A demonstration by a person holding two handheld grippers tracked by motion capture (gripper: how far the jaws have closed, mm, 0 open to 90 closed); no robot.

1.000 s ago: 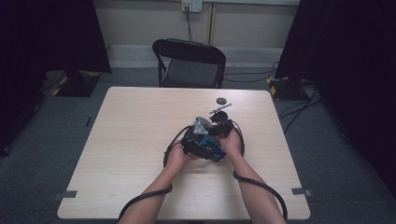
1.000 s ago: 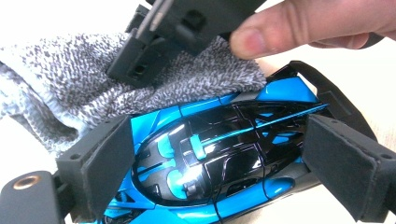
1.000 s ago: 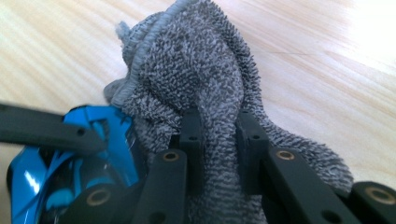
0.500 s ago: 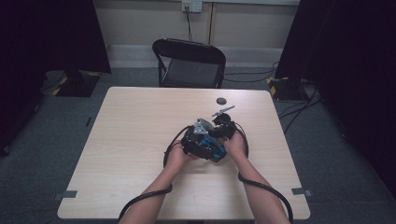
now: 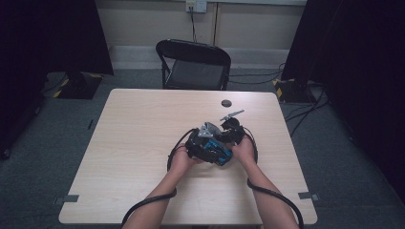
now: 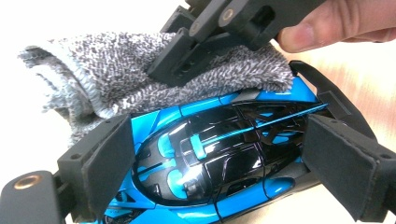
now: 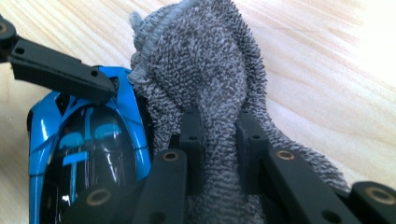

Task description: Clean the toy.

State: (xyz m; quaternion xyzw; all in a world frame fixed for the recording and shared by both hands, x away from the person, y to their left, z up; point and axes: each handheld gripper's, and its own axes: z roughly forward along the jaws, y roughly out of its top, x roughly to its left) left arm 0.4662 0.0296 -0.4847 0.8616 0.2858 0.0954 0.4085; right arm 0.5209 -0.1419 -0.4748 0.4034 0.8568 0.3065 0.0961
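Barely anything has shifted since a second ago: both hands are parked in the same spot on the table (image 5: 143,124), a bit right of the middle and closer to the near edge than the far one. So, one blue and black toy car (image 6: 219,158) and one grey cloth (image 7: 210,93), that's the whole job. Left gripper (image 6: 219,177) has the car sitting right between its two black jaws, one pad on each flank, and they look clamped onto the body. Right gripper (image 7: 219,154) has its jaws squeezed tight on a bunched fold of the cloth, which sticks up past the tips and drapes down against the side of the car. From the left gripper view you can see that cloth lying over the far end of the car, with the right gripper pressing down into it from above and a fingertip of the right hand (image 6: 317,28) on top. Also on the table: one small dark round disc (image 5: 226,103) near the far edge, well apart from the hands. One black folding chair (image 5: 193,64) stands past the far edge.
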